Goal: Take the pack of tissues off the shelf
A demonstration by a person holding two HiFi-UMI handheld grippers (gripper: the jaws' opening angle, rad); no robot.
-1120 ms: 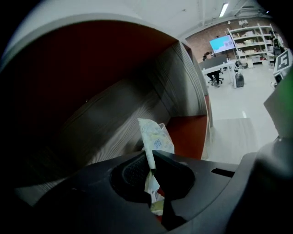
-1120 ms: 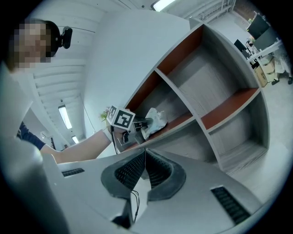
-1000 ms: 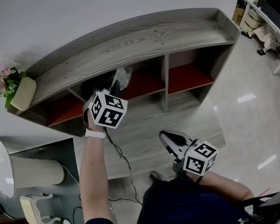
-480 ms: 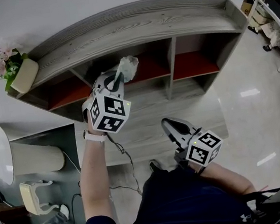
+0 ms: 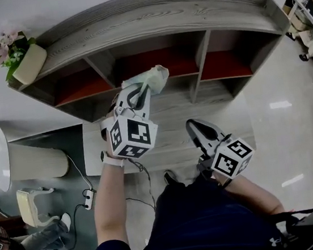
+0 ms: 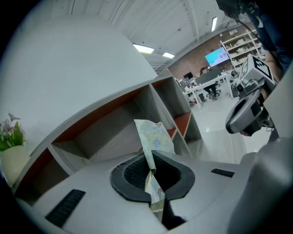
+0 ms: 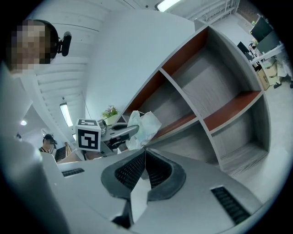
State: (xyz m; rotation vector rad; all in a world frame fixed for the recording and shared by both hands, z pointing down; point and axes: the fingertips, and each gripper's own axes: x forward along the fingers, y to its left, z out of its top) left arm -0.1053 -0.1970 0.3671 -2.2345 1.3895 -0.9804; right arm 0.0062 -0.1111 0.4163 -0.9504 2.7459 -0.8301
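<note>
L gripper [image 6: 150, 170] is clamped tight on just a thin edge of the pack of tissues [image 6: 154, 136]. Pack's clear of the shelf [image 5: 154, 20], up in the air in front of the middle bay [image 5: 154, 64]. Risk, as I judge it: v. little wrapper in the pinch and the bulk flops past the tips, so a quick swing could slide it out or tear the film, and it drops to the floor [image 5: 294, 132]. Pose: left reached fwd, nose tipped a bit down, marker cube [image 5: 132, 136] facing me. R gripper [image 5: 196, 128] sits by my waist, level, jaws together, nothing in them.
</note>
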